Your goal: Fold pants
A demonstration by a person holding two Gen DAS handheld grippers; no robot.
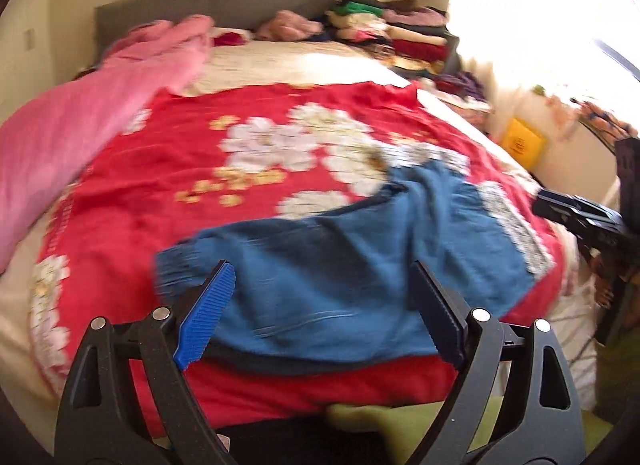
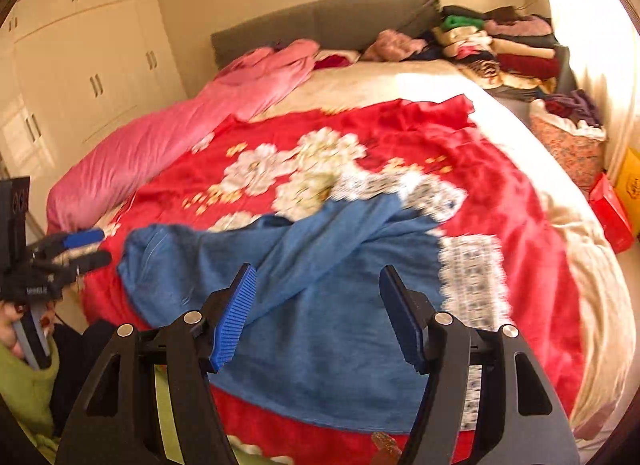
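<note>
Blue pants (image 1: 340, 265) with white lace trim lie crumpled on a red floral blanket (image 1: 180, 169) near the bed's front edge. They also show in the right wrist view (image 2: 320, 305). My left gripper (image 1: 320, 313) is open and empty, held just above the pants' near edge. My right gripper (image 2: 320, 313) is open and empty, above the middle of the pants. The right gripper shows at the right edge of the left wrist view (image 1: 576, 217). The left gripper shows at the left edge of the right wrist view (image 2: 86, 249).
A pink duvet (image 2: 180, 125) lies along the bed's left side. Stacks of folded clothes (image 2: 504, 45) sit at the far right by the grey headboard (image 2: 320, 25). White wardrobes (image 2: 80, 65) stand left. A red box (image 2: 610, 213) and a yellow box (image 1: 522, 141) lie on the floor at the right.
</note>
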